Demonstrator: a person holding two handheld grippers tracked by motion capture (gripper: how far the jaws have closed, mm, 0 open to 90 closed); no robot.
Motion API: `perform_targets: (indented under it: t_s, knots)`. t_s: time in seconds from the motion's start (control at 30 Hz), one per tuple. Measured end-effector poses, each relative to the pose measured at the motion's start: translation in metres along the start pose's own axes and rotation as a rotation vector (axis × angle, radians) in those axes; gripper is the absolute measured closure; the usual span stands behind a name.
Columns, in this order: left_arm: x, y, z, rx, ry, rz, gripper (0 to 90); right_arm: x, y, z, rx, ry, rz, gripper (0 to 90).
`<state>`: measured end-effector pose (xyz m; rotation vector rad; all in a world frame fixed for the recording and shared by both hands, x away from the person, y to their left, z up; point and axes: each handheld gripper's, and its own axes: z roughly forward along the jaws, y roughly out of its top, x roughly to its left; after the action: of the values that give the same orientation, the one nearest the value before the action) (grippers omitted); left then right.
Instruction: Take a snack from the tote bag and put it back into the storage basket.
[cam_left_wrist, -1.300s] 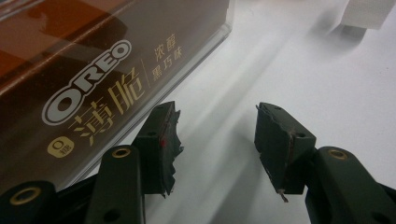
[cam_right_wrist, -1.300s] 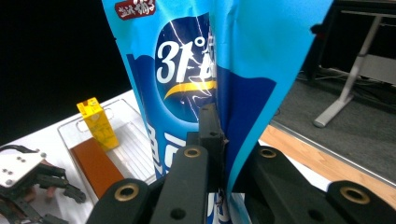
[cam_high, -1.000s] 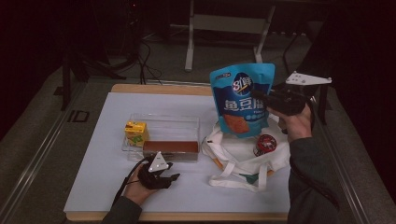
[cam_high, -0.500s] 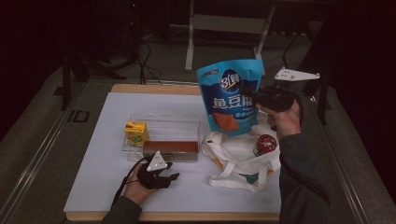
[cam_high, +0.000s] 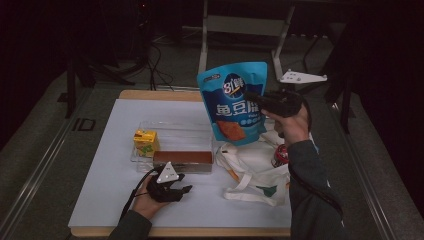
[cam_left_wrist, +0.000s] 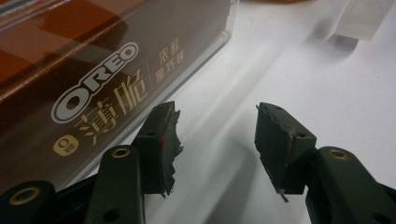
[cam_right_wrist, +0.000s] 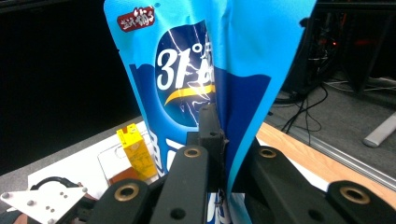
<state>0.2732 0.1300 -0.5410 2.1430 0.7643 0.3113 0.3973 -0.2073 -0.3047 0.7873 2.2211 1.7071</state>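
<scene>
The right gripper (cam_right_wrist: 219, 154) has its jaws pinched on the edge of a blue pouch (cam_high: 235, 102), held upright in the air above the table (cam_high: 100, 200) at about 1 o'clock. The pouch is glossy, with "31°" in white, a red logo and an orange picture low down (its bottom is cut off in the right gripper view). The left gripper (cam_left_wrist: 215, 144) rests at 6 o'clock, jaws apart around nothing, beside a brown Oreo box (cam_left_wrist: 93, 79). A yellow carton (cam_high: 145, 142) stands in a clear tray (cam_high: 170, 127). A white bag (cam_high: 260, 170) lies at 4 o'clock, partly hidden by the sleeve (cam_high: 312, 200).
</scene>
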Motion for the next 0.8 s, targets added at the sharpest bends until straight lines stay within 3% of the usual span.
perform_targets:
  t_s: [0.8]
  knots:
    - [0.001,0.000,0.000,-0.004,-0.009,-0.008,47.8,0.016,0.006,0.045,0.015,0.029,0.029,88.7]
